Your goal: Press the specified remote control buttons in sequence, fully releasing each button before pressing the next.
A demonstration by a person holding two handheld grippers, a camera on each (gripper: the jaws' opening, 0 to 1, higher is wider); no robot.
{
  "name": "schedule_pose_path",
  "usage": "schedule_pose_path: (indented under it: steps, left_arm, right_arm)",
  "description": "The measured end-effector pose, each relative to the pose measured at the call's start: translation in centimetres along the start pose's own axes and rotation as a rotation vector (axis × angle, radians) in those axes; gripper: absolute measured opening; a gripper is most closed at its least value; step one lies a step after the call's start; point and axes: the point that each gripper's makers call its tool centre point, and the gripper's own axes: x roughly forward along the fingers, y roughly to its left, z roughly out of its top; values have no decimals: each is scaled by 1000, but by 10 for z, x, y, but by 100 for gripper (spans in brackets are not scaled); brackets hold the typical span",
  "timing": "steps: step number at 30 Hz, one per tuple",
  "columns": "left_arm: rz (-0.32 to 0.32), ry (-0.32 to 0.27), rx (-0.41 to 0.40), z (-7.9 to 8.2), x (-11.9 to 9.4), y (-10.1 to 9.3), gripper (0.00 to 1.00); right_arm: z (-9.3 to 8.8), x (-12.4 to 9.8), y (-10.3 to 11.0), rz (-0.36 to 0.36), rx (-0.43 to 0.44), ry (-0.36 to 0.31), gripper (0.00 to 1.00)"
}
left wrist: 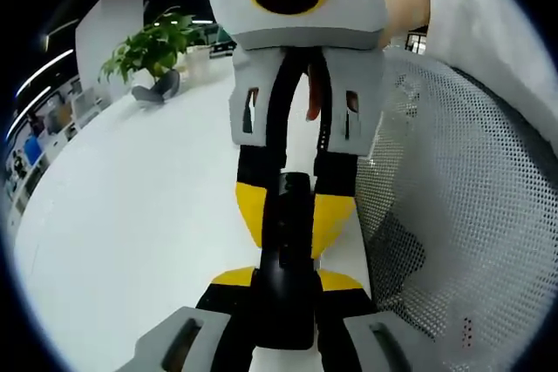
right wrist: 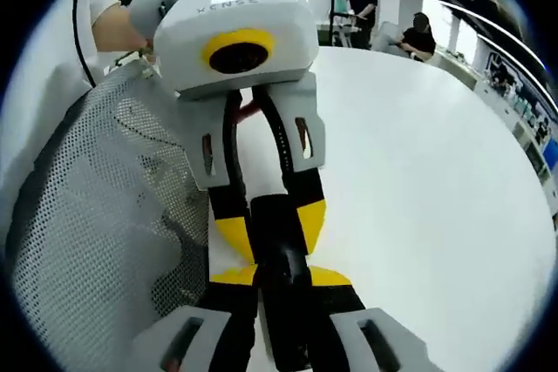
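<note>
Gripping black remote point(left wrist: 283, 285), both grippers, white table point(left wrist: 131, 215)

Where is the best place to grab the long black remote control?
By its ends, across the narrow width, coming in along its length. The slim black remote control is long and thin, so jaws span its long sides. The left gripper and right gripper seem to hold it so, one at each end.

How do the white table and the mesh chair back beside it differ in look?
The table is white, the chair back grey. The table's surface is smooth and solid, the chair back's is perforated mesh. The table reflects light; the chair back looks matt.
</note>
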Motion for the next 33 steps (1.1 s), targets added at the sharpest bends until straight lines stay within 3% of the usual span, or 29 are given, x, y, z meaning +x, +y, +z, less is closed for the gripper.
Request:
schedule_pose_path:
  steps: [8,15,20,22,26,30,33]
  left_arm:
    - [-1,6,3,0,0,0,24]
    - [-7,9,1,1,-1,0,24]
    - [-6,1,-23,1,-1,1,24]
    - [-6,-29,-70,2,-1,2,24]
    - [9,-106,-240,6,-2,7,26]
    - [48,-105,-189,6,-6,6,28]
    - [85,-196,-240,23,-15,11,37]
  right_arm:
    - [-25,-6,-3,-15,-19,35,32]
    - [-31,-10,-9,-12,-15,24,25]
    - [-33,-11,-9,7,-85,5,22]
    - [-33,-11,-9,12,-85,0,22]
    - [-32,-11,-9,5,-96,6,22]
    - [-32,-11,-9,3,-82,-4,22]
    - [-31,-11,-9,6,-69,-10,22]
